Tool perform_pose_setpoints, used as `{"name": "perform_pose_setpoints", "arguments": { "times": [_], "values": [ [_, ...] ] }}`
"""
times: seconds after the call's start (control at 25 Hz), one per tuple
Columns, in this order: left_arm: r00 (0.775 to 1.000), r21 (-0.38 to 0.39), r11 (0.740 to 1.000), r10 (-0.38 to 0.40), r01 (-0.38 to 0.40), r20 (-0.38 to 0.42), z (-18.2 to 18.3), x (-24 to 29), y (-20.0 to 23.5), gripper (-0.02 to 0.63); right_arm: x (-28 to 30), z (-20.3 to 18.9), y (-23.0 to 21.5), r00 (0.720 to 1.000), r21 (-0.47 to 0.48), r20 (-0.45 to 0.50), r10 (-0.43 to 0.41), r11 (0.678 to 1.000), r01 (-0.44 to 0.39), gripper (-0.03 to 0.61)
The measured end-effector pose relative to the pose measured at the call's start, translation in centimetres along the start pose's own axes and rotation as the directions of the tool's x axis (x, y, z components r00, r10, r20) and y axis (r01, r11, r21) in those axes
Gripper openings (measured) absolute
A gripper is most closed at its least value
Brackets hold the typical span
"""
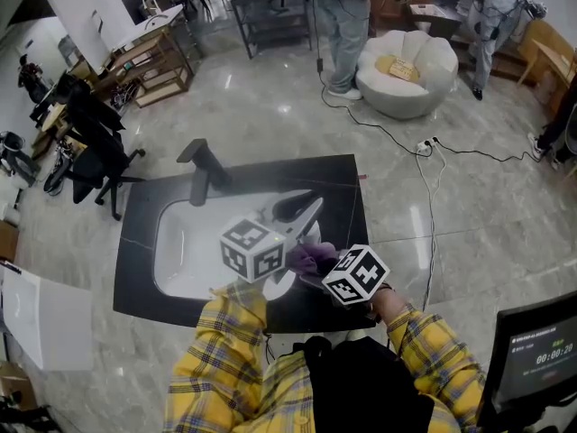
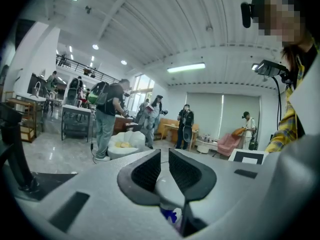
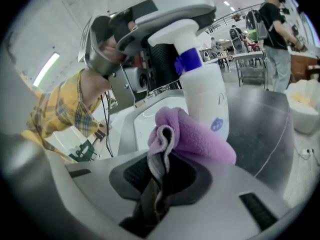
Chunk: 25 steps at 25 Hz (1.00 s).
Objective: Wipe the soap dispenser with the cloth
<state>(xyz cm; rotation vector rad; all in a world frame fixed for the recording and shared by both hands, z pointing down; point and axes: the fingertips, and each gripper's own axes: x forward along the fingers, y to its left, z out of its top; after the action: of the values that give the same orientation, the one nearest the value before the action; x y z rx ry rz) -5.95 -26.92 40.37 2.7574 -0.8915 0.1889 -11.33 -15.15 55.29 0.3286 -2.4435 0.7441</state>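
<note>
The soap dispenser (image 3: 205, 91) is a white bottle with a blue collar and a white pump head (image 2: 170, 190). My left gripper (image 2: 165, 171) is shut on that pump head and holds the bottle up over the sink; in the head view the left gripper (image 1: 306, 219) points toward the far right. A purple cloth (image 3: 195, 136) is bunched in my right gripper (image 3: 160, 169), which is shut on it. The cloth lies against the lower front of the bottle. In the head view the cloth (image 1: 311, 258) shows between the two marker cubes, and the bottle is mostly hidden there.
A white sink (image 1: 180, 242) with a black faucet (image 1: 203, 165) is set in a black counter (image 1: 144, 206). Beyond it are several people, a white pouf (image 1: 406, 70) and a cable with a power strip (image 1: 424, 147) on the floor. A monitor (image 1: 541, 359) stands at lower right.
</note>
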Motion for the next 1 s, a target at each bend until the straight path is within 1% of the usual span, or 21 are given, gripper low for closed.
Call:
{"name": "perform_pose_setpoints", "arguments": {
  "times": [0.08, 0.2, 0.32, 0.4, 0.52, 0.64, 0.72, 0.8, 0.92, 1.0],
  "values": [
    [1.0, 0.001, 1.0, 0.004, -0.004, 0.001, 0.0, 0.0, -0.1, 0.048, -0.6, 0.2, 0.6, 1.0, -0.001, 0.02, 0.023, 1.0, -0.023, 0.064],
    [1.0, 0.004, 1.0, 0.008, -0.008, 0.001, 0.0, -0.1, -0.2, 0.048, -2.0, 0.8, 2.0, 0.997, -0.046, 0.046, 0.053, 0.998, -0.051, 0.064],
    [1.0, 0.018, 1.0, 0.008, -0.008, -0.006, 0.0, -0.3, -0.3, 0.048, -3.9, 1.6, 3.2, 0.993, -0.064, 0.078, 0.089, 0.994, -0.084, 0.064],
    [1.0, 0.027, 1.0, 0.01, -0.009, -0.022, -0.1, -0.3, -0.3, 0.048, -5.4, 2.0, 3.3, 0.991, -0.073, 0.094, 0.091, 0.994, -0.084, 0.064],
    [0.999, 0.0, 1.0, 0.012, -0.012, -0.032, -0.1, -0.6, -0.3, 0.048, -7.8, 2.2, 3.3, 0.991, -0.088, 0.11, 0.074, 0.994, -0.064, 0.064],
    [0.999, -0.058, 0.998, 0.039, -0.038, 0.004, 0.4, -1.6, 0.1, 0.052, -10.0, 2.4, 3.4, 0.989, -0.092, 0.134, 0.059, 0.995, -0.047, 0.064],
    [0.998, -0.071, 0.995, 0.065, -0.063, 0.02, 0.9, -2.2, 0.1, 0.08, -11.6, 2.8, 3.3, 0.986, -0.086, 0.159, 0.046, 0.996, -0.032, 0.064],
    [0.996, -0.067, 0.994, 0.084, -0.083, 0.024, 1.2, -2.6, -0.4, 0.11, -13.2, 3.3, 2.8, 0.982, -0.067, 0.188, 0.023, 0.998, -0.01, 0.064],
    [0.993, -0.066, 0.992, 0.113, -0.111, 0.026, 1.2, -3.0, -1.2, 0.156, -14.9, 4.1, 1.5, 0.974, -0.032, 0.224, -0.029, 0.999, 0.038, 0.064],
    [0.992, -0.064, 0.99, 0.129, -0.128, 0.013, 0.8, -3.0, -1.7, 0.17, -15.5, 4.5, 0.4, 0.968, -0.01, 0.241, -0.067, 0.997, 0.072, 0.064]
  ]
}}
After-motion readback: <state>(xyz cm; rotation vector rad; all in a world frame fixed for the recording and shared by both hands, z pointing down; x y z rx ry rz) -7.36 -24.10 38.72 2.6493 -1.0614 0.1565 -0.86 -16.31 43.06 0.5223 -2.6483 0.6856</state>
